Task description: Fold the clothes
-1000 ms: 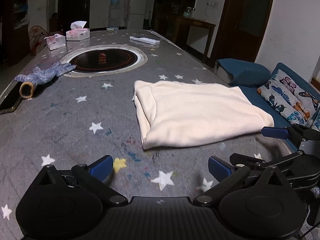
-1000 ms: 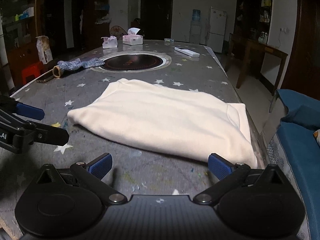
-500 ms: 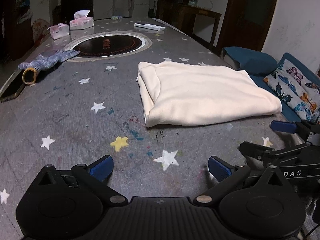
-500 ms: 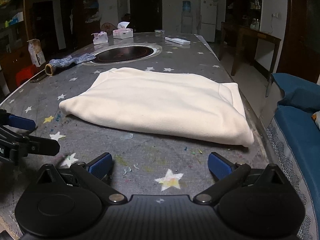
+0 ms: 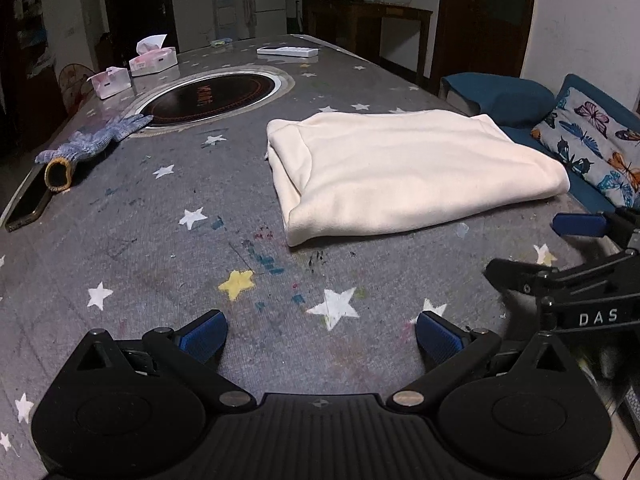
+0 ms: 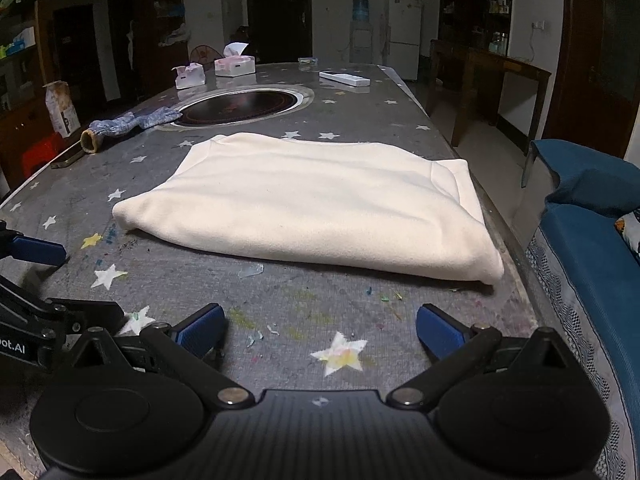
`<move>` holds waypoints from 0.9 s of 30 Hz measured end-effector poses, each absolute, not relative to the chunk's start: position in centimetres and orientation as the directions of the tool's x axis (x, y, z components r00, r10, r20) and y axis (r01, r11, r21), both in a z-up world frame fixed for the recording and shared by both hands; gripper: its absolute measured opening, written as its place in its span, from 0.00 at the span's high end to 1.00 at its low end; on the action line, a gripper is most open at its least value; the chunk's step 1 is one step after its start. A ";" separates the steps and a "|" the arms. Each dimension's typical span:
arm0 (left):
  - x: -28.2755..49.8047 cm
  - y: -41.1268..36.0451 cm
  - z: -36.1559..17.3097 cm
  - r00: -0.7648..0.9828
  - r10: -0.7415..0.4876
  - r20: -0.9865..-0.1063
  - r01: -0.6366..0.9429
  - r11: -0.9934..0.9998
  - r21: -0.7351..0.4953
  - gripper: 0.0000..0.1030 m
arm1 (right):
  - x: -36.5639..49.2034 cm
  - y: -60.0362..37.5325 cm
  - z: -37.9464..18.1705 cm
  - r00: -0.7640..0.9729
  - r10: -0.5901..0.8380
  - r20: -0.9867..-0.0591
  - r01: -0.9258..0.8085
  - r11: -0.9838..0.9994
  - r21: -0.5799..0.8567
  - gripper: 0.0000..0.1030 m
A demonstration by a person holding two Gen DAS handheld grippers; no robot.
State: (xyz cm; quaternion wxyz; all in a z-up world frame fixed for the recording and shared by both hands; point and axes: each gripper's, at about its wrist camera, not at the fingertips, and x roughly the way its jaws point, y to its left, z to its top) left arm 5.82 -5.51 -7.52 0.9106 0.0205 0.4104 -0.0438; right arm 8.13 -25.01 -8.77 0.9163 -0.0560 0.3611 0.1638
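Cream garment (image 5: 412,172), folded into a thick flat rectangle, lies on the grey star-printed tablecloth (image 5: 132,248) of the long table I am working over, its long side running toward the table edge by the blue sofa (image 6: 592,240). Beyond it I see the round black cooktop (image 5: 212,94) sunk into the table, then a white remote (image 5: 287,51) and two tissue boxes (image 5: 154,58) at the far end. A blue knit work glove (image 5: 90,146) rests beside the cooktop's rim, a phone (image 5: 28,208) just past its cuff. My left gripper (image 5: 320,332) hovers over bare cloth short of the garment, jaws spread wide and empty; my right gripper (image 6: 320,330) does likewise, blue pads apart, gripping nothing.
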 end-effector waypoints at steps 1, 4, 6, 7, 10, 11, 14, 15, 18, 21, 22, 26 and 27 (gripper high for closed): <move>5.8 -5.4 -7.5 0.659 -0.066 -0.749 0.095 0.995 -0.004 0.00 | 8.1 -24.9 -8.7 0.683 0.259 -0.683 -0.343 0.939 0.014 0.00; 5.8 -5.4 -7.4 0.655 -0.064 -0.753 0.085 0.996 -0.011 0.00 | 7.9 -24.9 -8.7 0.685 0.260 -0.681 -0.345 0.939 0.012 0.00; 5.7 -5.4 -7.4 0.655 -0.063 -0.753 0.081 0.997 -0.012 0.00 | 7.8 -24.9 -8.7 0.684 0.260 -0.681 -0.345 0.939 0.012 0.00; 5.7 -5.4 -7.4 0.656 -0.062 -0.752 0.079 0.997 -0.013 0.00 | 7.8 -24.9 -8.7 0.683 0.259 -0.683 -0.345 0.939 0.012 0.00; 5.6 -5.5 -7.4 0.654 -0.055 -0.754 0.073 0.997 -0.010 0.00 | 7.9 -24.8 -8.5 0.675 0.255 -0.692 -0.344 0.939 0.010 0.00; 5.6 -5.5 -7.4 0.652 -0.054 -0.756 0.072 0.997 -0.009 0.00 | 7.9 -24.8 -8.5 0.674 0.253 -0.694 -0.340 0.940 0.012 0.00; 5.4 -5.6 -7.3 0.647 -0.053 -0.761 0.070 0.997 -0.010 0.00 | 7.7 -24.7 -8.4 0.673 0.247 -0.697 -0.328 0.944 0.017 0.00; 5.4 -5.6 -7.2 0.645 -0.052 -0.763 0.069 0.998 -0.009 0.00 | 7.6 -24.7 -8.4 0.673 0.244 -0.698 -0.324 0.946 0.019 0.00; 5.3 -5.6 -7.2 0.641 -0.047 -0.766 0.063 0.998 -0.008 0.00 | 7.2 -24.6 -8.2 0.678 0.241 -0.695 -0.312 0.950 0.025 0.00; 5.1 -5.5 -7.0 0.646 -0.045 -0.762 0.057 0.998 -0.010 0.00 | 6.8 -24.5 -8.0 0.685 0.240 -0.688 -0.298 0.954 0.036 0.00; 5.0 -5.5 -7.0 0.648 -0.045 -0.760 0.056 0.998 -0.011 0.00 | 6.7 -24.6 -7.9 0.688 0.238 -0.686 -0.290 0.956 0.041 0.00; 4.8 -5.4 -6.4 0.662 -0.043 -0.748 0.050 0.999 -0.013 0.00 | 6.4 -24.8 -7.6 0.693 0.234 -0.682 -0.264 0.963 0.061 0.00; 4.7 -5.4 -6.3 0.665 -0.041 -0.746 0.049 0.999 -0.011 0.00 | 6.3 -24.8 -7.5 0.695 0.231 -0.681 -0.263 0.963 0.059 0.00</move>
